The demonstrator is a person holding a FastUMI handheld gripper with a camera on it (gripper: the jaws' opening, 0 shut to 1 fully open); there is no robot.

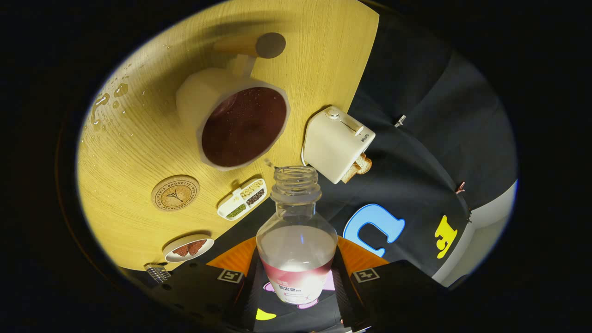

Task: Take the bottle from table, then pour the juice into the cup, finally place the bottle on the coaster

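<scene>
The tool (296, 277) clenches the open bottle (296, 240), its mouth pointing just short of the full cup (240, 127); the coaster (175, 193) lies beside the cup, mid-desk (129, 152).

Gripper (296, 277) camera, close, tilted, looking down onto table (138, 152)

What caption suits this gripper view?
Gripper clamps the open bottle tilted toward the cup, coaster waiting nearby.

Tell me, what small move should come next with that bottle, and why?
Probably tip the bottle upright, then carry it toward the cork coaster. The gripper holds it between both fingers, its open mouth beside the cup, which already looks full of dark juice.
</scene>
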